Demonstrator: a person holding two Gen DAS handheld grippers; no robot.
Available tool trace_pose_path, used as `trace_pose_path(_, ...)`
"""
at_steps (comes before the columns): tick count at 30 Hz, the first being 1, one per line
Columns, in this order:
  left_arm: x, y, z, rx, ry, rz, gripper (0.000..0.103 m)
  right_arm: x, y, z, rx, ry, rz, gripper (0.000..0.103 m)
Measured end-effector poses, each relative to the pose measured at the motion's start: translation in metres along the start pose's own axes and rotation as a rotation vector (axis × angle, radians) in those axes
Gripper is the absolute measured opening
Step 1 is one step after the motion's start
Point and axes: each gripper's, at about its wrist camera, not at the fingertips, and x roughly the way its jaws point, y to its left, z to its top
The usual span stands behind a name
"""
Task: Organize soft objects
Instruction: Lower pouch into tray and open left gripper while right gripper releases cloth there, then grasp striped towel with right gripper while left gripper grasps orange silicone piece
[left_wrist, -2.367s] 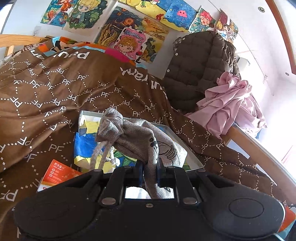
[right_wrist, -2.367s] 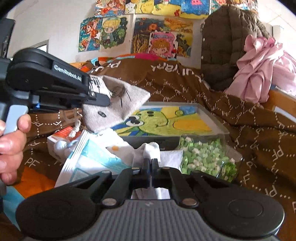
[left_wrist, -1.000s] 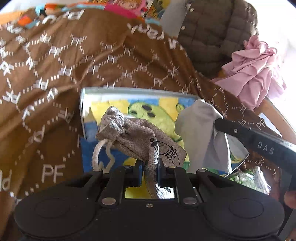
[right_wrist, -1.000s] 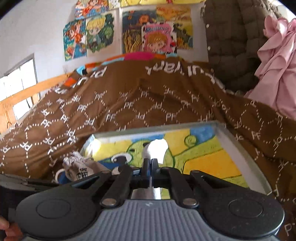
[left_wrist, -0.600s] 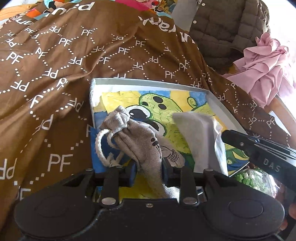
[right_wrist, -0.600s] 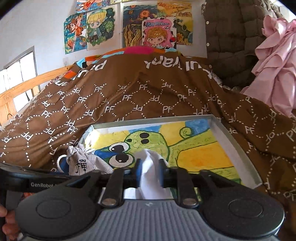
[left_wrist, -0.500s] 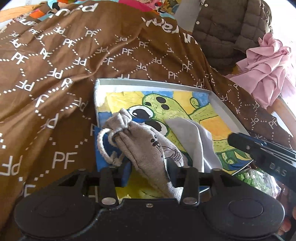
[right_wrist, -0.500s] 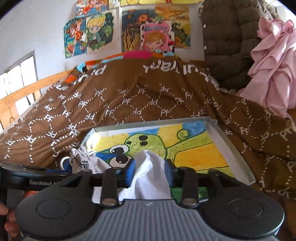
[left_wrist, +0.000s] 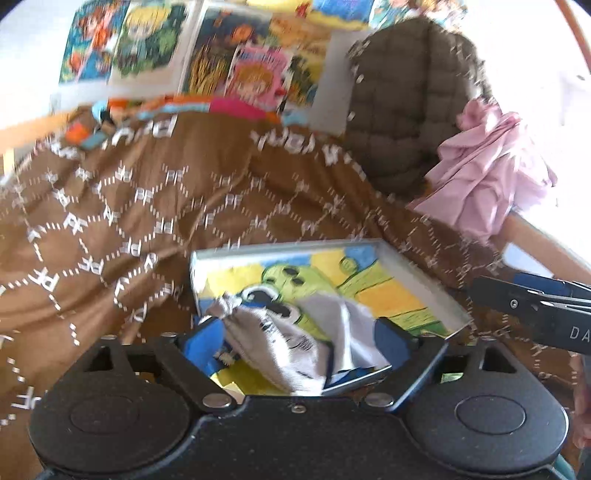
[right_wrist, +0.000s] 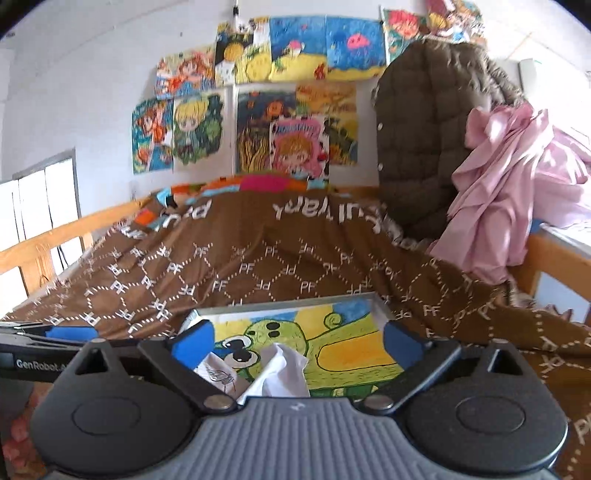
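Observation:
A shallow tray (left_wrist: 421, 277) with a green cartoon picture on its floor lies on the brown quilt; it also shows in the right wrist view (right_wrist: 380, 303). A grey drawstring pouch (left_wrist: 273, 347) and a white cloth (left_wrist: 351, 332) lie in the tray's near end. My left gripper (left_wrist: 297, 341) is open wide, its blue pads either side of both items and apart from them. My right gripper (right_wrist: 297, 341) is open wide too, above the white cloth (right_wrist: 282, 373) and the pouch (right_wrist: 218, 371).
The brown quilt (right_wrist: 258, 269) covers a wooden-framed bed. A brown quilted jacket (right_wrist: 424, 147) and pink cloth (right_wrist: 509, 184) hang at the right. Posters fill the back wall. The right gripper's arm (left_wrist: 532, 310) shows at the left wrist view's right edge.
Both grippers have opened wide and let go: the pouch and the white cloth now lie in the tray. Both grippers have pulled back and tilted up.

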Motion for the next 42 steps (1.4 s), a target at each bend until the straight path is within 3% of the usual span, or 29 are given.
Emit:
trace_pose_path(5,-0.044,-0.013,0.0,0.005,-0.067,-0.001,0.102,-0.04,0.002,-0.009,-0.003,-0.024,-0.023,0.103)
trace_pose_path(10,-0.083,-0.022,-0.012,0.017,-0.117,-0.014,0.102,-0.066,0.013,-0.029,-0.037,-0.036,-0.06,0.103)
trace_pose_path(22,-0.128,-0.039,-0.06,0.08,-0.117,-0.053,0.102,-0.113,0.033,-0.085,-0.112,-0.005,-0.168,0.103)
trace_pose_path(34,-0.124,-0.048,-0.103,0.146,-0.016,-0.097,0.102,-0.109,0.034,-0.126,-0.191,0.199,-0.214,0.103)
trace_pose_path(42,-0.108,-0.048,-0.121,0.179,0.07,-0.093,0.102,-0.087,0.02,-0.14,-0.145,0.354,-0.204,0.103)
